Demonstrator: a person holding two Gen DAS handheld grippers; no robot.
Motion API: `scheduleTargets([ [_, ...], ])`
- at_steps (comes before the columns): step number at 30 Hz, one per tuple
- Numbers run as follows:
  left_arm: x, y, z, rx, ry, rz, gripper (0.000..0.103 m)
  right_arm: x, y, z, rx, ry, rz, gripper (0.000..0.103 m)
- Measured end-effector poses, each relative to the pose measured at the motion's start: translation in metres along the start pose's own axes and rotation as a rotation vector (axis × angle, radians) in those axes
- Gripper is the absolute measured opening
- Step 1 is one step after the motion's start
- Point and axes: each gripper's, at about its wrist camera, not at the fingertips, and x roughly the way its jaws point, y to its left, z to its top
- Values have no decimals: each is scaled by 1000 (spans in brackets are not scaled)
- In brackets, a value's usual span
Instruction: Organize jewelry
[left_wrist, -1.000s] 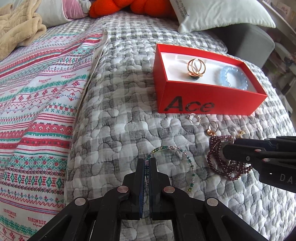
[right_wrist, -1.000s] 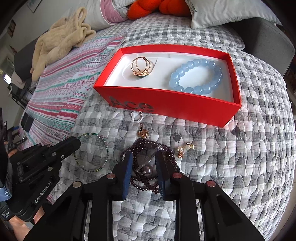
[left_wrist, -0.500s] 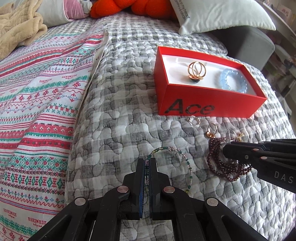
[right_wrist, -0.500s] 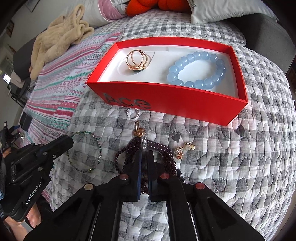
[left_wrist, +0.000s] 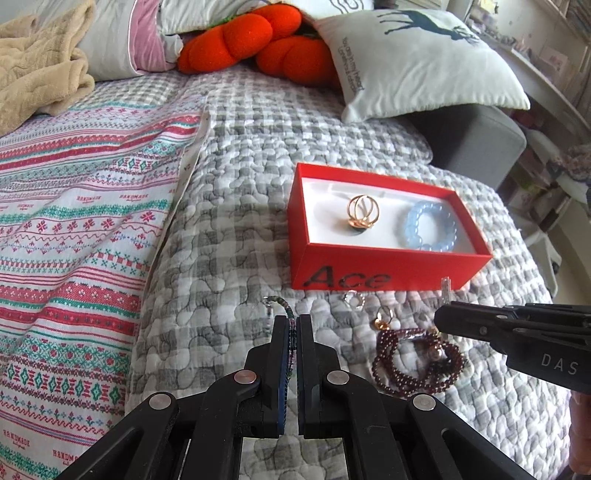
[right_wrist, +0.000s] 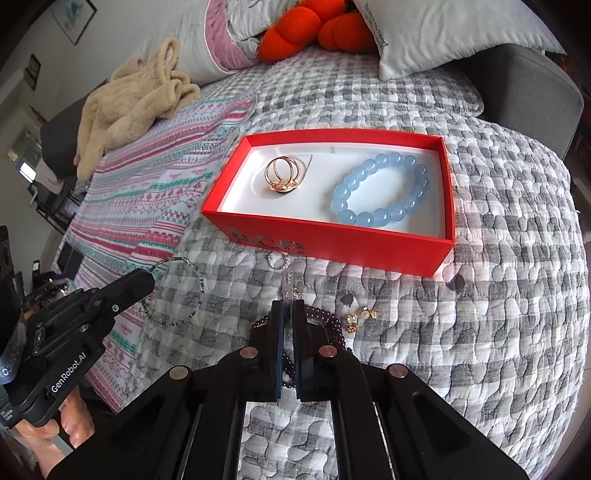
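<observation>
A red "Ace" box (left_wrist: 388, 271) (right_wrist: 332, 240) on the quilt holds a gold ring (left_wrist: 362, 216) (right_wrist: 282, 175) and a light-blue bead bracelet (left_wrist: 428, 227) (right_wrist: 380, 190). My left gripper (left_wrist: 293, 321) is shut on a thin green bead bracelet (left_wrist: 286, 308) (right_wrist: 173, 291), lifted off the quilt. My right gripper (right_wrist: 287, 306) is shut on a small clear plastic piece (right_wrist: 287, 282) (left_wrist: 446, 288), above a dark-red bead necklace (left_wrist: 417, 363) (right_wrist: 325, 317). It also shows in the left wrist view (left_wrist: 439, 319).
Loose on the quilt before the box: a silver ring (left_wrist: 354, 299) (right_wrist: 277, 260), a gold earring (left_wrist: 384, 321) and small gold earrings (right_wrist: 358, 317). Pillows, an orange plush (left_wrist: 258, 44) and a beige blanket (right_wrist: 133, 99) lie at the back.
My right gripper closed on the clear piece by the necklace and rose. My left gripper lifted the green bracelet off the quilt and moved toward the box.
</observation>
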Motion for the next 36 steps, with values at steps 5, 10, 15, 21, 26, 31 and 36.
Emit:
scheduleTargets([
  [5,-4,-3,11,-21,-24,-31,0,-13,-1,7,3,-42,21,4],
  [10,-7,-9,23,-48,-61,-70,0,-24,-6,16,21,-84,29,4],
  [15,-6,-18,35,-70,-96,-112,0,-36,-15,26,40,-130,41,4],
  [21,2,-31,49,-91,-114,-171,0,-49,-28,37,66,-182,47,4],
  [26,15,-41,61,-115,-111,-240,0,-53,-40,44,89,-211,40,4],
  [31,31,-41,67,-170,-97,-314,0,-54,-51,50,103,-246,32,4],
  [36,53,-32,65,-196,-39,-263,0,-51,-59,56,98,-274,31,4],
])
